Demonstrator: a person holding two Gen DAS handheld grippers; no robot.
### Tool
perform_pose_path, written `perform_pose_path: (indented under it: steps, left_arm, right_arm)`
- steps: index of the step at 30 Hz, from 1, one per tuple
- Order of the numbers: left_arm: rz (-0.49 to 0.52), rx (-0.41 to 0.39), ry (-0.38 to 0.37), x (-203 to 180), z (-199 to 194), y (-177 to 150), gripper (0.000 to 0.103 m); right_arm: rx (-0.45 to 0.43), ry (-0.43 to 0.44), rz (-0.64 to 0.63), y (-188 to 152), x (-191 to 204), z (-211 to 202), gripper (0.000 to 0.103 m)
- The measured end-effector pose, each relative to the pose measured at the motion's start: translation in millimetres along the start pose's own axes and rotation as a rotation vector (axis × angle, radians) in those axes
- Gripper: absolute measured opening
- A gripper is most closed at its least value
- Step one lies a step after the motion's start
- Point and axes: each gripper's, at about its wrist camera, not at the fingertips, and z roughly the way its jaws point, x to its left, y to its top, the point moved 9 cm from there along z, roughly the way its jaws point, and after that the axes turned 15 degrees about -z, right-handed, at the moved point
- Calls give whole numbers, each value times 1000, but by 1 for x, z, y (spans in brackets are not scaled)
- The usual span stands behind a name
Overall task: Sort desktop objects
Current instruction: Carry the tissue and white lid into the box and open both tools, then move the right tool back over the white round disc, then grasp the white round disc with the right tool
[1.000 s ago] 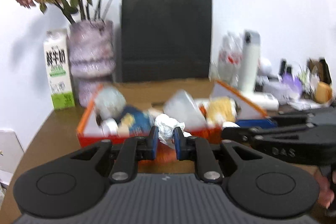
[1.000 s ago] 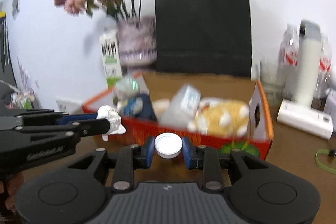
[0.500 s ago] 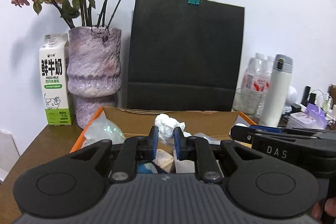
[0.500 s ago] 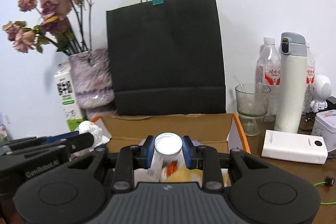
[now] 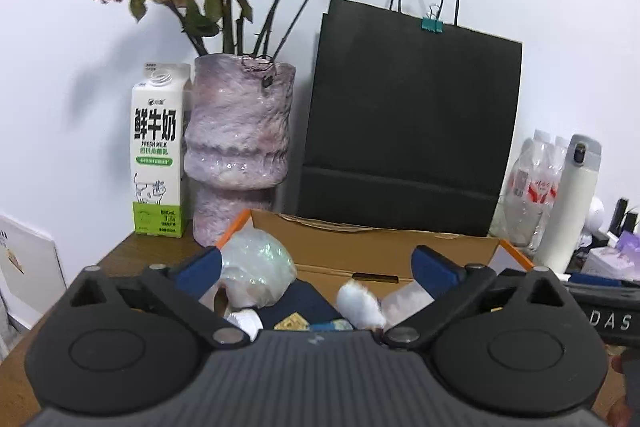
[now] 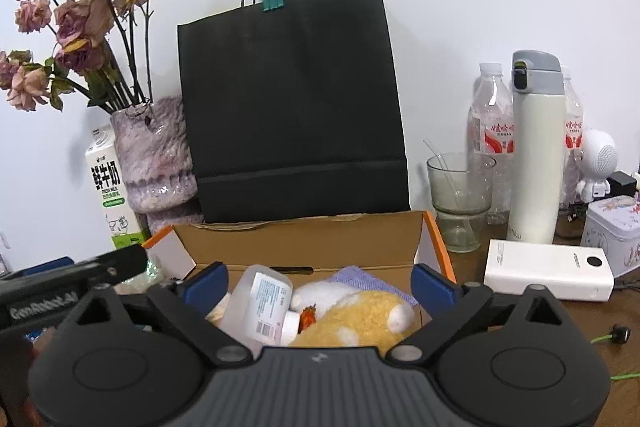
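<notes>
Item: crumpled tissue wad (image 5: 359, 303), apparently inside cardboard box (image 5: 372, 251), blurred. Light, soft; I pinch its bulk anywhere. My left gripper (image 5: 316, 269): spread wide, empty. My right gripper (image 6: 319, 285): likewise, above box contents.

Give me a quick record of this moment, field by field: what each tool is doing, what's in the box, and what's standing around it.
left tool: open, holding nothing, over the box
right tool: open, holding nothing, over the box
cardboard box: open-topped, orange edges
box contents: crumpled tissue, clear plastic bottle, yellow plush toy
behind the box: black paper bag, upright
left of the bag: pink vase with dried roses, milk carton
right of the box: white thermos, glass cup, white power bank
</notes>
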Motion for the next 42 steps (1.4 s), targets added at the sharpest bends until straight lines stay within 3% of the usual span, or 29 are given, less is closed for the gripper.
perform_pose_path:
  steps: [10,16,23,24,31,34,39,42]
  left_arm:
    - [19,5,42,38,-42,-13,103]
    - [19,39,61,57,-64,-21,103]
    - [38,114,58,66,-82,-45,103]
    - [44,125,54,64,-81,-49,103]
    - [69,146,50,61,-78,-56,103]
    - [70,154,51,61,-77,-58,103]
    - [89,184,49,59,-74,-64,103]
    - [102,204,54,58,-73,-68,103]
  right_arm:
    - [-3,-7,-78,-27,11,-50,103]
    - [49,55,-155,-52,33,-76,103]
    - [182,122,-280,-94,78,-73,99]
    - [199,138,-294,-97,83,-72,94]
    - [230,170,-258,-101,86,-69,86]
    - [282,190,-252,-107,87,-61,86]
    - [285,203,-235,-108,87,-61,86]
    - [276,195,-229,-106,86,-60,74]
